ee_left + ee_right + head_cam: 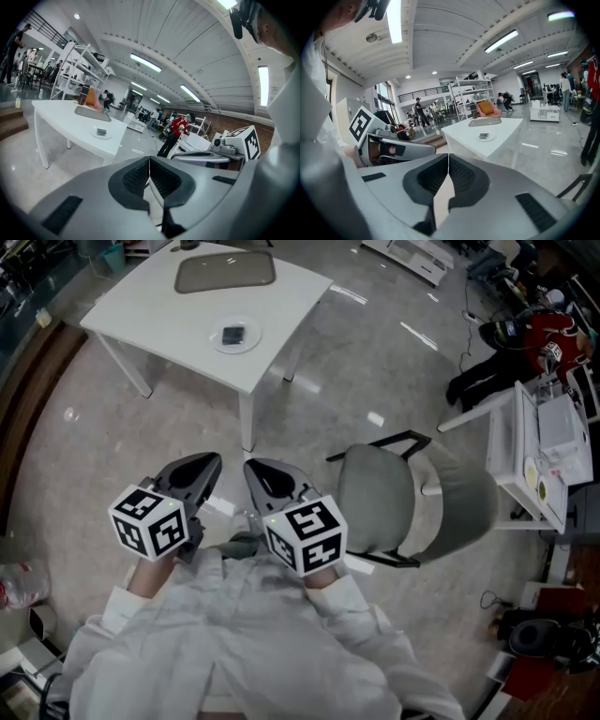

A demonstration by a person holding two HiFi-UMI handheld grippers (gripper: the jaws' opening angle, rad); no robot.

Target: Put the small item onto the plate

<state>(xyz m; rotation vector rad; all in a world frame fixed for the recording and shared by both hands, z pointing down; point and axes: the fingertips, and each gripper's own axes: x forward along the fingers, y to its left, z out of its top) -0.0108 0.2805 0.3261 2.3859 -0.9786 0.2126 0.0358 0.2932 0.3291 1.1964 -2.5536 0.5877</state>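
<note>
1. Holding both tools close in front of a pale shirt, the person has the left grey two-jaw gripper [201, 472] and the right grey two-jaw gripper [265, 476] side by side. Each marker cube sits toward the body, and both grippers point at the table ahead.
2. The left gripper's jaws are closed pad against pad, with nothing between them. The right gripper's jaws are pressed together in the same way and are likewise empty.
3. Just beyond the right gripper, a grey padded chair [375, 498] with black armrests stands on the glossy pale floor [375, 362].
4. Farther off stands a white square table [159, 310], turned corner-on toward the person. A round white plate [255, 337] lies near that corner.
5. The small dark flat item [232, 334] lies on the plate, roughly at its middle and well apart from both grippers.
6. Behind the plate, toward the table's far side, lies a grey rounded tray [225, 273].
7. Off at the right edge of the head view are a white trolley [544, 446] and a person in a red top [553, 334].
</note>
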